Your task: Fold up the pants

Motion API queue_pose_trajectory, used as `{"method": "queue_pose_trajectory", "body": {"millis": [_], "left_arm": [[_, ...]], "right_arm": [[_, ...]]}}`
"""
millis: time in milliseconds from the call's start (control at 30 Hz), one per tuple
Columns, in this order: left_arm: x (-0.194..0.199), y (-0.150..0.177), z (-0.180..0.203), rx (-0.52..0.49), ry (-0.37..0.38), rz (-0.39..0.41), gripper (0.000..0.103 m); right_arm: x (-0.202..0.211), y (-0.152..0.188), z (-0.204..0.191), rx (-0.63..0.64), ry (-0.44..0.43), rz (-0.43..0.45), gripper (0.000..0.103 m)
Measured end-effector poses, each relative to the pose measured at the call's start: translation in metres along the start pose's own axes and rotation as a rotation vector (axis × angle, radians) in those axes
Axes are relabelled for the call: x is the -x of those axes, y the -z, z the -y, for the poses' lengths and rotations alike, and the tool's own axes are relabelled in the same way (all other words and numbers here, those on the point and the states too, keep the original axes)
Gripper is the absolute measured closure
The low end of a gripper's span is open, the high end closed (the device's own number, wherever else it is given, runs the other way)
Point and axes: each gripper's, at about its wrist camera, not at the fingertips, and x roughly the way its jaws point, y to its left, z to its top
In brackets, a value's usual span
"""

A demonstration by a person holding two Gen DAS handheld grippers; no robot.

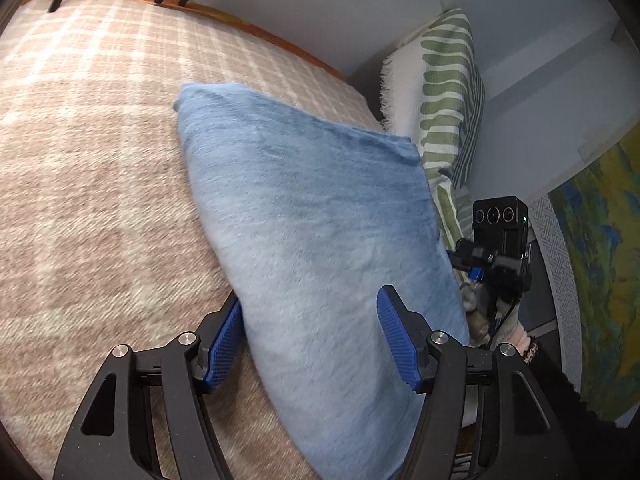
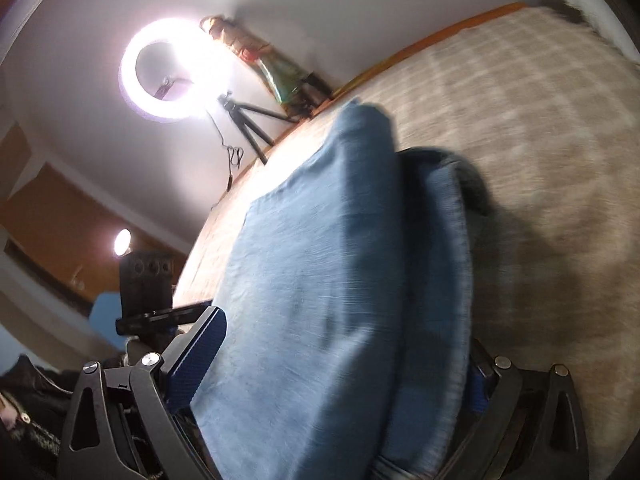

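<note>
The blue ribbed pads (image 1: pixel 228 344) of the left gripper (image 1: pixel 312 340) were seen spread, with the light blue denim pants (image 1: pixel 312 208) draped between them; one pad was tucked under the cloth's edge, the other was laid on top, and whether the cloth was actually pinched could not be told. At the right gripper (image 2: pixel 340 368) the same denim was bunched across the jaws, one pad (image 2: pixel 196 364) being exposed beside the cloth and the other hidden beneath it, so its hold could not be judged either. The pants were stretched out from both grippers over the beige checked woollen blanket (image 1: pixel 88 152), already doubled into a thick panel (a folded layer was visible in the right view). The step appeared to be the lowering of this fold. It would be done best if both ends were brought down level and the cloth kept taut, with the edges matched before any release.
</note>
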Motion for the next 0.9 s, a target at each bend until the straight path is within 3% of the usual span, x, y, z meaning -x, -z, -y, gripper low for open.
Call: {"method": "queue_pose_trajectory", "body": {"millis": [100, 133, 167, 267, 467, 900], "left_arm": [[-0.007, -0.003, 0.006, -0.011, -0.001, 0.003, 0.040], [-0.009, -0.004, 0.008, -0.020, -0.008, 0.005, 0.043], [-0.011, -0.004, 0.010, -0.031, -0.021, 0.006, 0.054], [-0.014, -0.005, 0.012, -0.055, -0.043, 0.014, 0.070], [-0.010, -0.009, 0.026, -0.134, -0.072, 0.047, 0.080], [-0.008, -0.041, 0.052, -0.253, -0.049, 0.085, 0.084]], "right_arm": [[-0.009, 0.000, -0.009, 0.030, 0.096, -0.011, 0.026], [-0.009, 0.000, -0.011, 0.033, 0.141, -0.016, 0.046], [-0.006, 0.000, -0.011, 0.025, 0.168, -0.013, 0.059], [0.006, 0.000, -0.016, -0.003, 0.194, 0.028, 0.080], [0.002, -0.006, -0.053, 0.104, 0.383, 0.009, 0.086], [0.020, -0.032, -0.102, 0.274, 0.523, 0.066, 0.088]]}}
